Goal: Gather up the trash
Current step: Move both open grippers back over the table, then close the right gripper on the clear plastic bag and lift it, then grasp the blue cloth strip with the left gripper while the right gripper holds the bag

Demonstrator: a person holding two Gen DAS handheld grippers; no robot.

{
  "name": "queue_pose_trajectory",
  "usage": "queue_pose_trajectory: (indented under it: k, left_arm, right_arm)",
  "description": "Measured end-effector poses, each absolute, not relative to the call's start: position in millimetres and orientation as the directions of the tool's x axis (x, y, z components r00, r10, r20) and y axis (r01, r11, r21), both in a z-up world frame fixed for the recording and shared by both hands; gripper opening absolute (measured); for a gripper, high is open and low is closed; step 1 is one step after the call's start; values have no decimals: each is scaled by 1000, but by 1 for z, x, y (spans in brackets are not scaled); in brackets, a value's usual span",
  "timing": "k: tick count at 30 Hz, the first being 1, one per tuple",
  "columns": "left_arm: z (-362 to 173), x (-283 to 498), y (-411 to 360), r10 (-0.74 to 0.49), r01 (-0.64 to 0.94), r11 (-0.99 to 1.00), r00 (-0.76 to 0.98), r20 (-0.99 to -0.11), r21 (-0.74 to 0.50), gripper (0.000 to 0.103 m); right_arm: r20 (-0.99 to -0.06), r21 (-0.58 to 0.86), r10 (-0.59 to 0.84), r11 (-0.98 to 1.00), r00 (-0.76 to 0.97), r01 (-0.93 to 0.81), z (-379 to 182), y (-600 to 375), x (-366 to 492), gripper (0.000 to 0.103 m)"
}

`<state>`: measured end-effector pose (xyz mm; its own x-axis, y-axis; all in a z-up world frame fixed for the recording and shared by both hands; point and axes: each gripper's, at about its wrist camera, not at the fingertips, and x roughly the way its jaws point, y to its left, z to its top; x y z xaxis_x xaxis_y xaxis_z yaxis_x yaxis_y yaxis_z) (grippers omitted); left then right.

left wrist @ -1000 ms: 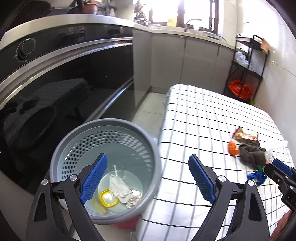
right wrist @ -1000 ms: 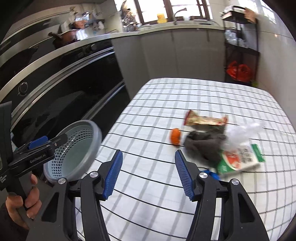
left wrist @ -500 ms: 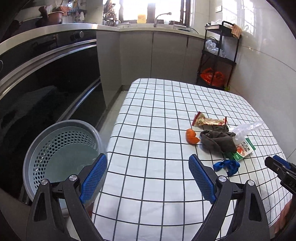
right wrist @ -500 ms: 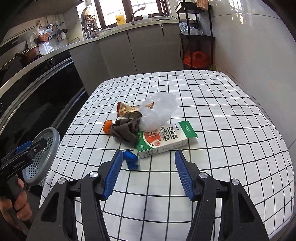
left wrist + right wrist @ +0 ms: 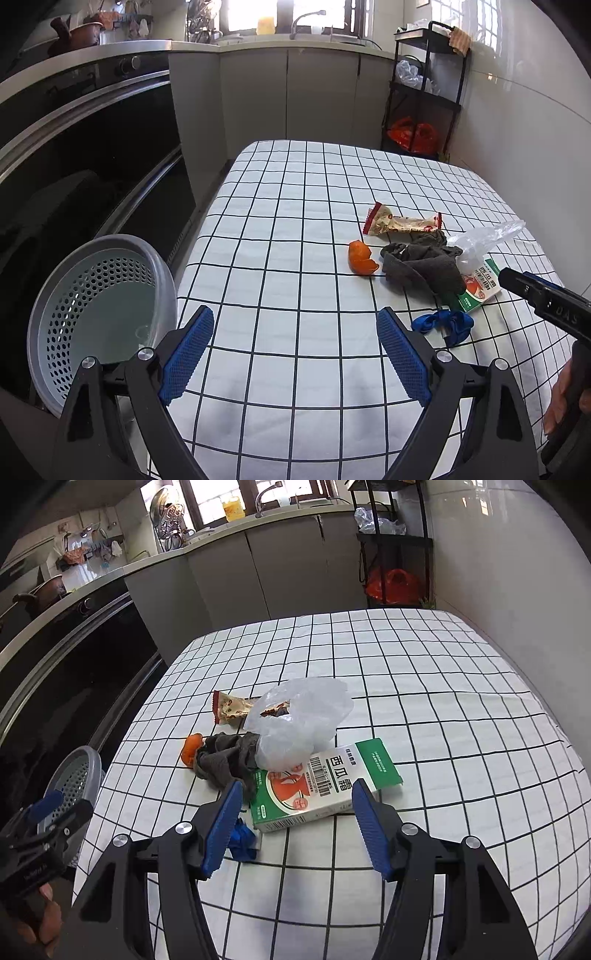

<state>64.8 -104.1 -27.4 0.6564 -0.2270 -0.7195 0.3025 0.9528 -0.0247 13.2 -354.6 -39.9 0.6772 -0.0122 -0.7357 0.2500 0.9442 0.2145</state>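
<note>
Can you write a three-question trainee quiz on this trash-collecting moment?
1. True or false: the right gripper already clamps the green and white box.
2. Which item lies nearest the grey basket? A. orange peel B. clear plastic bag C. snack wrapper
3. Fill in: the blue scrap lies on the ____ tablecloth.

Key: 1 false, its jaws are opening and clear of the box. 2 A. 3 checked.
</note>
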Motion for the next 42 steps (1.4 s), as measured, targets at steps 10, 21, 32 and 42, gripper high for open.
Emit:
queue_pose_trajectory:
  k: [10,21,32,42]
  left_arm:
    - [-39,76,-106,-221,304,952,630,-745,-26,88]
    - [-42,77,-111,-218,311,950,627,-748,-17,88]
    - [-37,67,-116,-228,324,946,641,-733,-10,88]
    - [-34,54,-129,-274,350,936,634,-723,-47,88]
  right_arm:
    - [-762,246,6,928,648,280,-59,-355,61,61]
    - [-771,265,36,926,636,269,-64,-354,76,39]
    - [-711,297,64,930,701,216,-37,-353,55,11]
    - [-641,315,41,924,767,215,-7,-366,19,10]
